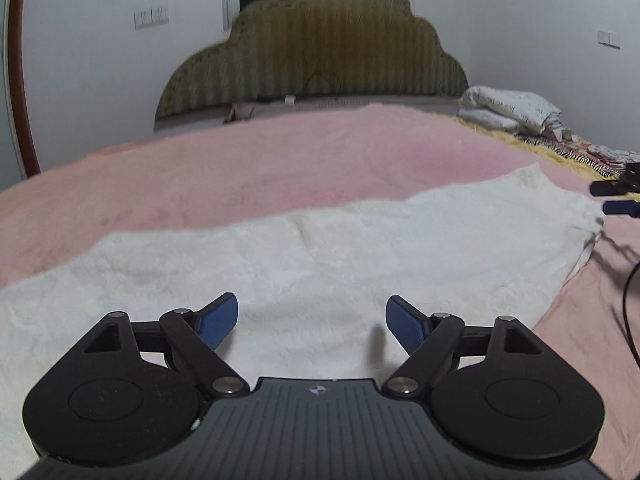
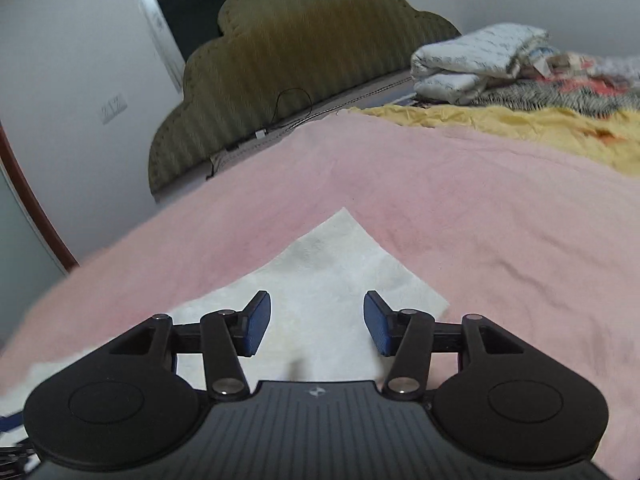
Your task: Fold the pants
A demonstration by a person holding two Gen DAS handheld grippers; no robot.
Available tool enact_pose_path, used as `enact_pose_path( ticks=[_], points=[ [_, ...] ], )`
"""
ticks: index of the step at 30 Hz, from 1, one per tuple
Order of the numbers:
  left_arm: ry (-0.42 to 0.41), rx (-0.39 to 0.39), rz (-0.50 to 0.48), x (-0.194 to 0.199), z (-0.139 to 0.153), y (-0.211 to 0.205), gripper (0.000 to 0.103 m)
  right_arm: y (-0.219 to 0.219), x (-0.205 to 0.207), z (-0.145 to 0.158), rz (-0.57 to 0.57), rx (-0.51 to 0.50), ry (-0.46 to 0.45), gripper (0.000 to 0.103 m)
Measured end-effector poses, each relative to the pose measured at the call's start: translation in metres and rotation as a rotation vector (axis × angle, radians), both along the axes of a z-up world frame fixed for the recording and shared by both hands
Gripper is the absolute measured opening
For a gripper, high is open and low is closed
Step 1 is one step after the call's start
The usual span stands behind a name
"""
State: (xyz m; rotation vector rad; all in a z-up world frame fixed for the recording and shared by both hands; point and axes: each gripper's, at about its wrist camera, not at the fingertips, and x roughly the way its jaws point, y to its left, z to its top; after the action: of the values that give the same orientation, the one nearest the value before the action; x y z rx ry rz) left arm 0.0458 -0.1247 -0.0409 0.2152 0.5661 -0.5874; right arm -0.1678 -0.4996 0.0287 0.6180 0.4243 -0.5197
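Note:
White fleecy pants lie flat across the pink blanket, stretching from the near left to the far right. My left gripper hovers over their middle, open, with nothing between its blue pads. In the right wrist view one end of the pants forms a squared corner on the pink blanket. My right gripper stands open just above that end, its pads apart and off the cloth. The right gripper's blue fingertips also show at the right edge of the left wrist view.
An olive scalloped headboard stands at the far end of the bed. Folded white bedding and patterned cloths are piled at the far right on a yellow sheet. A dark cable lies at the right.

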Motion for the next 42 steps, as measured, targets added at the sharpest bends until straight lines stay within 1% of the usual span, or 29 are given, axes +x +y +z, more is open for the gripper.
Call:
enact_pose_path(
  ticks=[2, 5, 7, 11, 12, 16, 17, 18, 20, 21, 23, 25, 28, 31, 33, 34, 36, 40, 42],
  points=[
    [0.035, 0.021, -0.016, 0.002, -0.008, -0.002, 0.084, -0.001, -0.01, -0.007, 0.009, 0.067, 0.005, 0.052],
    [-0.001, 0.037, -0.033, -0.004, -0.01, -0.003, 0.085, -0.007, -0.015, -0.03, 0.02, 0.229, -0.033, 0.052],
    [-0.009, 0.044, -0.047, -0.005, -0.011, -0.005, 0.086, -0.005, -0.014, -0.043, 0.008, 0.285, -0.059, 0.051],
    [0.005, 0.042, -0.029, -0.002, -0.014, -0.004, 0.092, -0.015, -0.011, -0.049, -0.025, 0.301, -0.13, 0.052],
    [0.01, 0.041, -0.025, -0.001, -0.014, -0.004, 0.093, -0.02, -0.009, -0.052, -0.04, 0.301, -0.147, 0.05],
    [0.01, 0.048, -0.015, 0.0, -0.014, -0.005, 0.096, -0.041, -0.007, -0.064, -0.109, 0.324, -0.268, 0.048],
    [0.01, 0.05, -0.014, 0.0, -0.015, -0.006, 0.097, -0.045, -0.006, -0.066, -0.126, 0.326, -0.28, 0.048],
    [0.012, 0.051, -0.013, 0.0, -0.015, -0.006, 0.097, -0.049, -0.002, -0.067, -0.134, 0.329, -0.289, 0.047],
    [0.017, 0.043, -0.013, 0.001, -0.014, -0.005, 0.097, -0.057, 0.006, -0.069, -0.16, 0.33, -0.264, 0.034],
    [0.018, 0.034, -0.013, 0.001, -0.013, -0.003, 0.096, -0.061, 0.009, -0.072, -0.175, 0.339, -0.248, 0.02],
    [0.022, 0.007, -0.013, 0.002, -0.01, 0.0, 0.094, -0.063, 0.011, -0.074, -0.18, 0.35, -0.257, 0.019],
    [0.031, -0.041, -0.003, 0.005, -0.007, 0.006, 0.094, -0.057, 0.011, -0.068, -0.178, 0.301, -0.241, 0.018],
    [0.072, -0.146, 0.014, 0.012, 0.0, 0.019, 0.094, -0.045, 0.014, -0.053, -0.155, 0.21, -0.224, 0.017],
    [0.16, -0.274, 0.036, 0.023, 0.003, 0.035, 0.094, -0.037, 0.023, -0.041, -0.131, 0.132, -0.189, 0.017],
    [0.226, -0.337, 0.063, 0.031, 0.003, 0.044, 0.094, -0.035, 0.027, -0.037, -0.121, 0.123, -0.184, 0.017],
    [0.25, -0.359, 0.077, 0.035, 0.003, 0.048, 0.094, -0.033, 0.028, -0.035, -0.11, 0.116, -0.187, 0.017],
    [0.275, -0.395, 0.104, 0.04, 0.003, 0.055, 0.094, -0.021, 0.033, -0.025, -0.066, 0.054, -0.168, 0.017],
    [0.289, -0.445, 0.127, 0.044, 0.006, 0.063, 0.095, 0.025, 0.058, 0.001, 0.064, -0.141, -0.113, 0.017],
    [0.324, -0.485, 0.131, 0.05, 0.007, 0.063, 0.095, 0.053, 0.073, 0.012, 0.129, -0.23, -0.093, 0.017]
  ],
)
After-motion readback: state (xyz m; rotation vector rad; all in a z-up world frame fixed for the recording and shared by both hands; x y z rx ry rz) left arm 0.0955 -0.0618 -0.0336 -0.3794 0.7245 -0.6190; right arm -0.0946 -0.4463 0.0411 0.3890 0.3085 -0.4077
